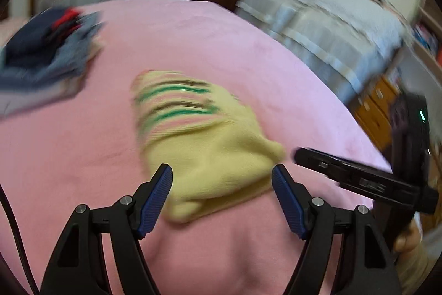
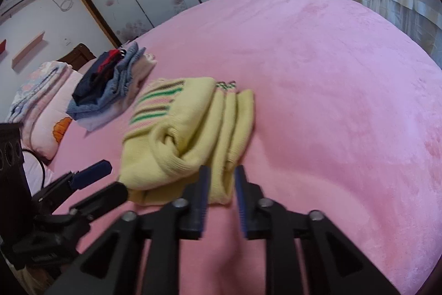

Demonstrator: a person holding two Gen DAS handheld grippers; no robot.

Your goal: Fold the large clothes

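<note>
The folded yellow striped sweater [image 2: 187,134] lies on the pink bedspread [image 2: 331,101], beside the stacked clothes [image 2: 110,90]. Left gripper [image 1: 222,170] stands wide, right gripper [image 2: 221,173] narrow, both empty. Soft, bulky knit: grasp folded edges

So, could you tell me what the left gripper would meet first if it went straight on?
Most likely the folded yellow sweater, lying just ahead of the open left gripper; depth is uncertain.

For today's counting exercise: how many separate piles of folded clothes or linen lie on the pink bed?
3. The yellow sweater lies nearest; the dark pile sits behind it to the left; the pale linen stack rests at the far left on a pillow. Others may be out of view.
</note>
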